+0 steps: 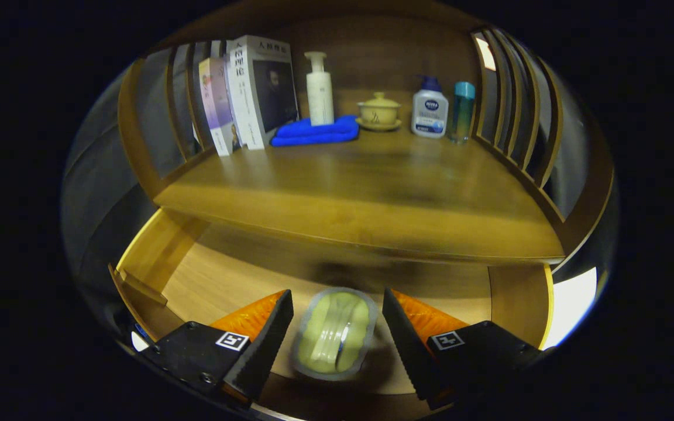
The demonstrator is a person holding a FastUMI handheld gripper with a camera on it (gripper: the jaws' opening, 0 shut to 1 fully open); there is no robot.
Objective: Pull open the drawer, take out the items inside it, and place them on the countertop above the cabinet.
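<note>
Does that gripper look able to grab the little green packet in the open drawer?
Probably yes. The gripper has its jaws open on either side of the green packet, which lies flat on the drawer floor with nothing between them.

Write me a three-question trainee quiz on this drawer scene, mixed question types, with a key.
1. True or false: the drawer is pulled open.
2. The packet lies: A) on the countertop B) in the drawer, between the gripper fingers C) on the blue cloth.
3. Fill in: the white pump bottle stands on the blue ____.

Key: 1 true; 2 B, with the fingers spread either side of the packet and seemingly not pressing it; 3 cloth.
</note>
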